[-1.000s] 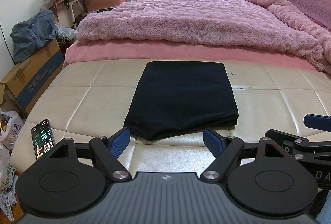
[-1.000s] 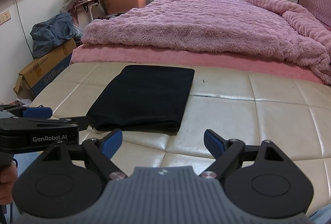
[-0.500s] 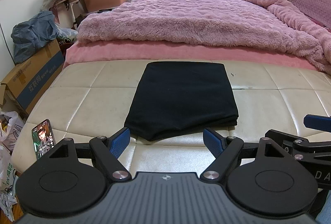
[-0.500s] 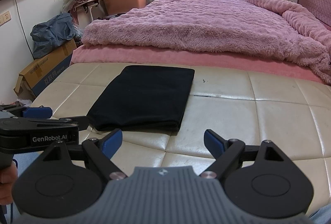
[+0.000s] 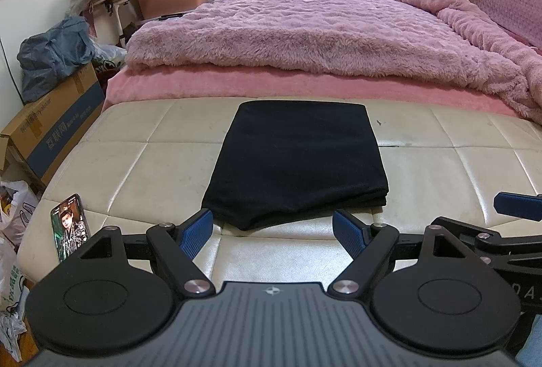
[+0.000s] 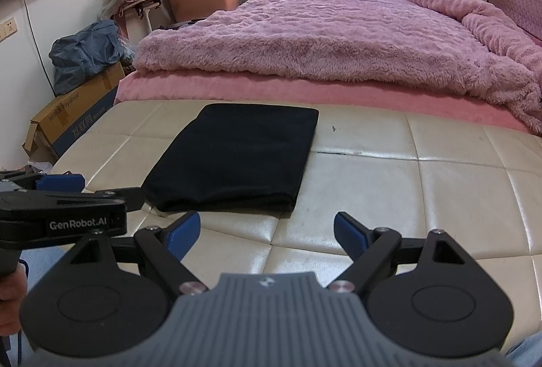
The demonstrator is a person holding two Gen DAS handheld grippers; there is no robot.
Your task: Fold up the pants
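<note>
Left wrist view: left gripper [image 5: 272,229] jaws spread wide, nothing between them, blue pads [image 5: 196,233] apart over the bench [image 5: 135,163]. Black pants [image 5: 298,160] lie folded into a neat rectangle flat on the cream padded bench, at 12 o'clock just beyond the fingertips, near edge showing stacked layers. Phone [image 5: 69,223] w/ lit screen sits at 9 o'clock on the bench's left edge. Cardboard box [image 5: 50,126] at 10 o'clock on the floor. Pink blanket [image 5: 305,35] on the bed behind the bench.

Right wrist view: right gripper [image 6: 266,233] jaws also wide open, holding nothing. Pants [image 6: 237,157] lie at 11 o'clock, near edge just beyond the left pad [image 6: 184,231]. Left gripper [image 6: 61,184] pokes in at 9 o'clock, beside the pants' near-left corner; can't tell if touching.
</note>
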